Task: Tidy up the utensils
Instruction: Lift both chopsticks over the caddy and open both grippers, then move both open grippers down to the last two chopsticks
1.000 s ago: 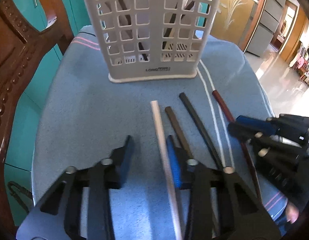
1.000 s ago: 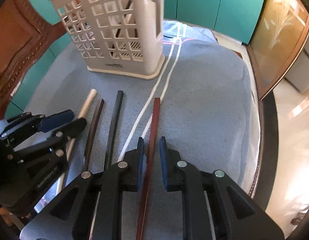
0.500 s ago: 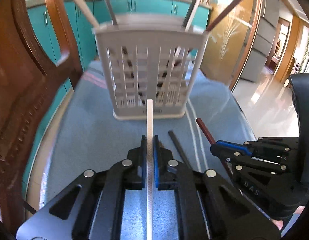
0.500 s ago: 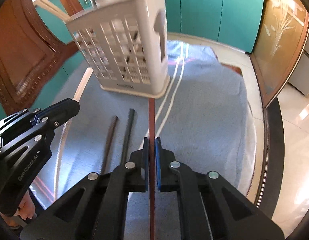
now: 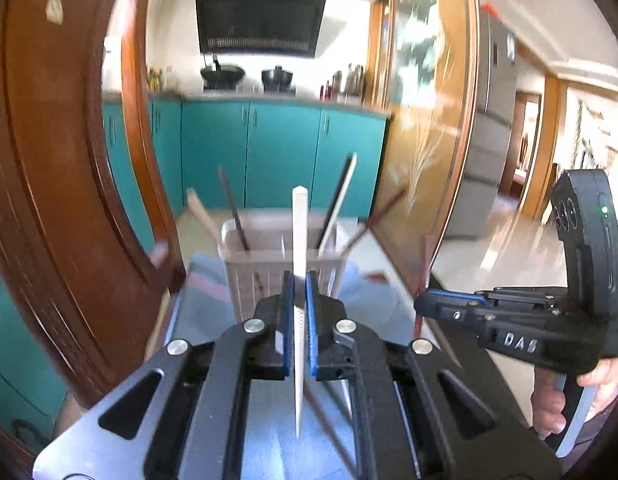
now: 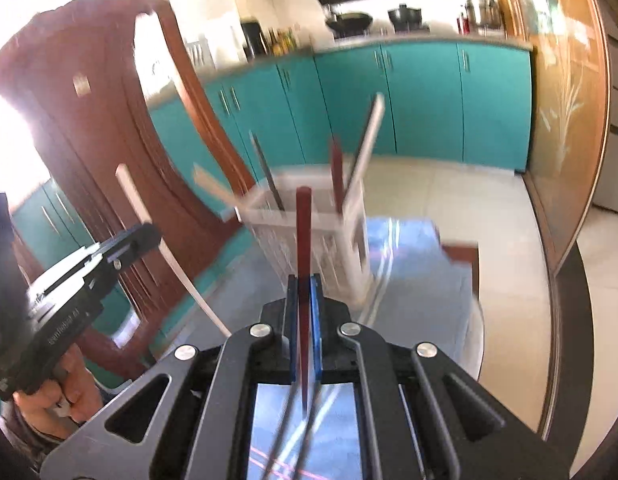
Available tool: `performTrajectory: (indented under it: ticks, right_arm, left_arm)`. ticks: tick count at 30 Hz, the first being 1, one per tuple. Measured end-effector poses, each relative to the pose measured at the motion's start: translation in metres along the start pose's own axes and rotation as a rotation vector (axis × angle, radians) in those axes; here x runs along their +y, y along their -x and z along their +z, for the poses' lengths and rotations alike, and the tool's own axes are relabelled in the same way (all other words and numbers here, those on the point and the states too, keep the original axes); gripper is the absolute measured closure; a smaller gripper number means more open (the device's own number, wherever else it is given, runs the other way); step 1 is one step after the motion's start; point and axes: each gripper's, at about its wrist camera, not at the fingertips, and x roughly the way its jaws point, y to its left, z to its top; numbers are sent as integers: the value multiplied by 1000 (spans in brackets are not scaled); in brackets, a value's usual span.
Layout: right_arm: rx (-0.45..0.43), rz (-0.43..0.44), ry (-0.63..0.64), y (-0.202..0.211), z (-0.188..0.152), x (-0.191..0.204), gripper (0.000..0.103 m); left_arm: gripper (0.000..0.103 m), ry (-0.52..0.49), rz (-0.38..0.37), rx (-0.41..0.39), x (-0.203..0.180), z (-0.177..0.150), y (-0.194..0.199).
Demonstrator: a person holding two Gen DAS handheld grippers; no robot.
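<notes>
At frame centre, the left gripper clamps a white chopstick, the right gripper a slim dark-red chopstick.

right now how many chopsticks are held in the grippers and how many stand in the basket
held by left gripper: 1 (white chopstick)
held by right gripper: 1 (red-brown chopstick)
standing in basket: 4
total: 6
Any lying on the cloth below are too blurred to count.

"das" stands on the right gripper body (white letters, left-wrist view).
</notes>
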Motion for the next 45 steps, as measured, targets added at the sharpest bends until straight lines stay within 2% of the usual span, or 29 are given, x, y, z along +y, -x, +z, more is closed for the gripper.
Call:
performTrajectory:
  ticks: [3, 8, 11, 15, 19, 24, 26, 31, 36, 39, 45]
  right_arm:
    - [-82, 12, -19, 16, 38, 3, 96]
    - [-220, 18, -52, 25, 95, 2, 96]
    - [-277, -1, -90, 20, 111, -4, 96]
    - [-298, -16, -127, 7, 116, -13, 96]
    - [-290, -18, -165, -5, 118, -22, 96]
    - [-352, -34, -207, -6, 119, -31, 96]
    - [-375, -55, -195, -4, 115, -29, 96]
    - [-359, -113, -145, -20, 112, -25, 96]
    - [-308, -140, -91, -39, 107, -17, 96]
    - [-275, -154, -60, -46, 101, -13, 96]
    - [-303, -146, -63, -24, 94, -12, 91]
  left_arm:
    - [96, -2, 9, -60, 2, 28, 6]
    - [96, 60, 1, -142, 17, 86, 3]
    - [96, 98, 32, -207, 25, 112, -1]
    - [96, 168, 84, -267, 43, 127, -14]
    - [96, 199, 129, -246, 55, 123, -36]
    - [96, 183, 157, -171, 52, 107, -68]
    - [96, 164, 174, -151, 48, 103, -76]
    - [96, 120, 177, -108, 40, 93, -90]
    - [96, 102, 185, -116, 37, 86, -86]
    - [91, 98, 187, -127, 39, 83, -79]
    - [87, 110, 155, -158, 39, 67, -54]
